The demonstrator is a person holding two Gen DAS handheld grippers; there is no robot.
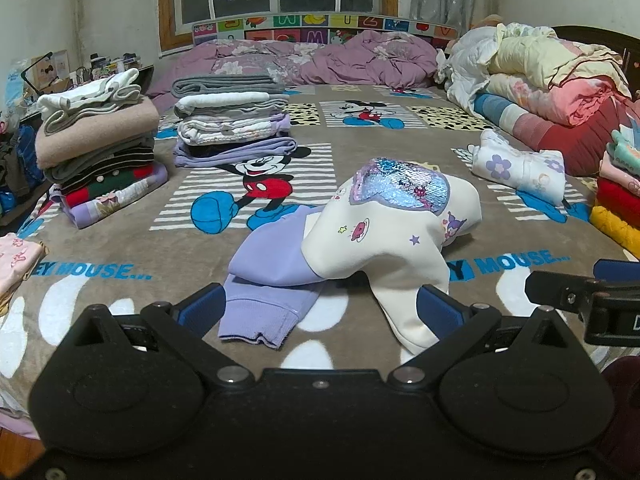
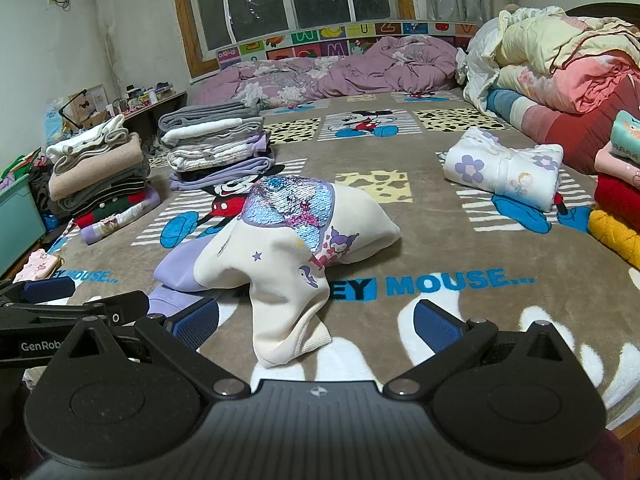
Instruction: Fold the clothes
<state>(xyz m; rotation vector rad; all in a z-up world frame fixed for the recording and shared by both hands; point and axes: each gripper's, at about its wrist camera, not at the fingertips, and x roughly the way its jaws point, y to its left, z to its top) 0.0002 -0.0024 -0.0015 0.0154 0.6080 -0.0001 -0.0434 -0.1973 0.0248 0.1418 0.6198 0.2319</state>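
A cream sweatshirt (image 1: pixel 384 236) with a sequin patch and purple sleeves lies crumpled on the cartoon-print blanket (image 1: pixel 120 248), just ahead of both grippers. Its purple sleeve cuff (image 1: pixel 260 316) and a cream hem corner reach between the fingers of my left gripper (image 1: pixel 318 310), which is open and holds nothing. In the right wrist view the same sweatshirt (image 2: pixel 280 248) lies left of centre, with its cream hem (image 2: pixel 296 340) between the spread fingers of my right gripper (image 2: pixel 316 320), also open and holding nothing. Each gripper shows at the edge of the other's view.
Two stacks of folded clothes (image 1: pixel 100 152) (image 1: pixel 234 120) stand at the left. A folded white floral garment (image 1: pixel 520 168) lies at the right, beside another stack (image 1: pixel 620 200) and piled quilts (image 1: pixel 552 72). A purple duvet (image 1: pixel 320 60) lies along the headboard. A small pink garment (image 1: pixel 18 256) lies at the near left.
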